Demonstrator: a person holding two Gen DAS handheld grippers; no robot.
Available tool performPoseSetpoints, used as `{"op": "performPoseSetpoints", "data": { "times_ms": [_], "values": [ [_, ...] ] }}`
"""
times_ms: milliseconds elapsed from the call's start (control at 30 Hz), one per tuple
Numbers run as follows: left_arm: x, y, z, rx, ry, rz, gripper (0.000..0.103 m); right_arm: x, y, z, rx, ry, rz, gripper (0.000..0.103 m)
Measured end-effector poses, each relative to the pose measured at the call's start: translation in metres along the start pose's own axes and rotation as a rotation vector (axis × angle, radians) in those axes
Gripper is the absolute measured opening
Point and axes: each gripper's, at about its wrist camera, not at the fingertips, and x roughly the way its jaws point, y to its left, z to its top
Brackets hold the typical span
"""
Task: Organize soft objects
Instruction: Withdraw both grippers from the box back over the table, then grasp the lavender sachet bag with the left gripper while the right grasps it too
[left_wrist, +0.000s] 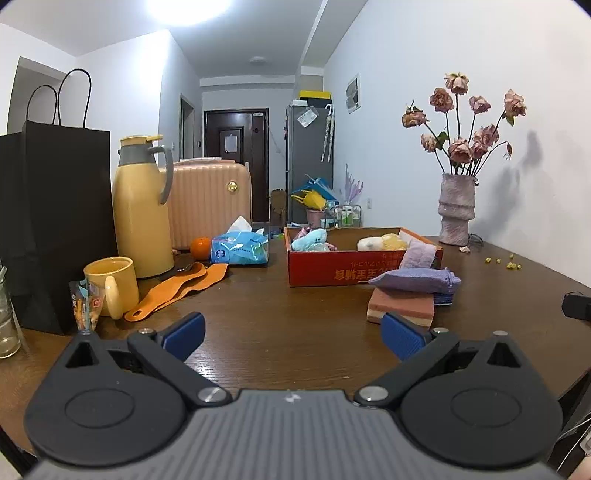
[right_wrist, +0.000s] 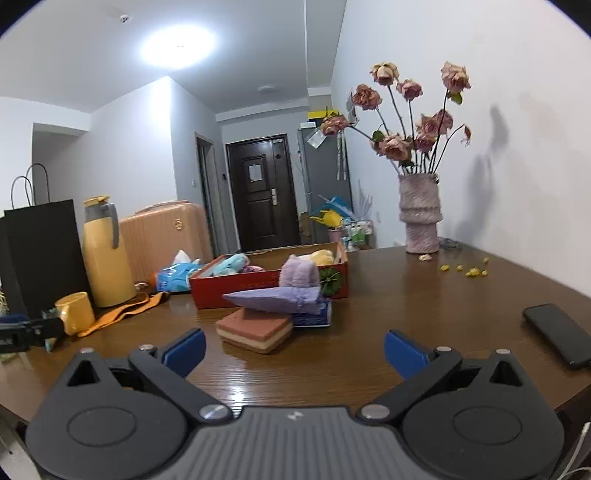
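A red cardboard box (left_wrist: 325, 271) (right_wrist: 240, 288) sits mid-table holding a light blue plush (left_wrist: 309, 240) (right_wrist: 231, 264) and a yellow-white plush (left_wrist: 382, 242). In front of it a purple cloth pouch (left_wrist: 415, 280) (right_wrist: 273, 300) lies across a pink layered sponge (left_wrist: 400, 310) (right_wrist: 255, 332) and a blue item (right_wrist: 314, 317). A fuzzy lilac cloth (left_wrist: 417, 254) (right_wrist: 298, 275) leans at the box's near right corner. My left gripper (left_wrist: 293, 338) hovers open just short of the sponge. My right gripper (right_wrist: 293, 350) is open too, a little back from the sponge, holding nothing.
A black paper bag (left_wrist: 55, 221), yellow thermos (left_wrist: 142, 210), yellow mug (left_wrist: 110, 284), orange spatulas (left_wrist: 181, 288), tissue pack (left_wrist: 240, 247) and orange (left_wrist: 200, 246) crowd the left side. A vase of dried roses (left_wrist: 456, 210) (right_wrist: 421, 214) stands far right. A black phone (right_wrist: 557, 334) lies right.
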Motion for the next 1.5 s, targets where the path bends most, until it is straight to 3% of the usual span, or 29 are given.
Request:
{"op": "performPoseSetpoints", "data": {
  "times_ms": [200, 367, 567, 700, 833, 1033, 1100, 1200, 1267, 1333, 1400, 1433, 1500],
  "values": [
    [0.021, -0.002, -0.001, -0.019, 0.055, -0.015, 0.103, 0.016, 0.001, 0.002, -0.009, 0.015, 0.002, 0.101],
    [0.054, -0.015, 0.012, -0.006, 0.093, -0.088, 0.103, 0.041, -0.011, 0.009, 0.024, 0.029, 0.003, 0.099],
    [0.118, -0.040, 0.045, 0.037, 0.147, -0.198, 0.103, 0.100, -0.038, 0.030, 0.129, 0.115, 0.023, 0.094],
    [0.162, -0.054, 0.063, 0.059, 0.151, -0.259, 0.103, 0.146, -0.051, 0.048, 0.158, 0.126, 0.055, 0.091],
    [0.204, -0.066, 0.069, 0.061, 0.173, -0.278, 0.103, 0.192, -0.059, 0.059, 0.169, 0.126, 0.061, 0.085],
    [0.249, -0.079, 0.066, 0.015, 0.250, -0.362, 0.102, 0.253, -0.074, 0.055, 0.242, 0.195, 0.087, 0.074],
    [0.259, -0.083, 0.065, 0.010, 0.255, -0.371, 0.092, 0.267, -0.078, 0.049, 0.280, 0.224, 0.115, 0.066],
    [0.271, -0.085, 0.063, -0.022, 0.285, -0.402, 0.072, 0.284, -0.080, 0.039, 0.331, 0.268, 0.159, 0.045],
    [0.279, -0.086, 0.060, -0.052, 0.332, -0.432, 0.064, 0.291, -0.082, 0.036, 0.364, 0.282, 0.185, 0.031],
    [0.284, -0.086, 0.057, -0.071, 0.374, -0.439, 0.050, 0.294, -0.082, 0.035, 0.374, 0.284, 0.214, 0.025],
    [0.284, -0.084, 0.056, -0.090, 0.386, -0.439, 0.025, 0.293, -0.078, 0.037, 0.355, 0.278, 0.209, 0.012],
    [0.282, -0.083, 0.057, -0.091, 0.381, -0.435, 0.021, 0.292, -0.076, 0.038, 0.347, 0.275, 0.206, 0.003],
    [0.271, -0.081, 0.059, -0.087, 0.353, -0.438, 0.018, 0.282, -0.074, 0.041, 0.342, 0.262, 0.214, 0.003]
  ]
}}
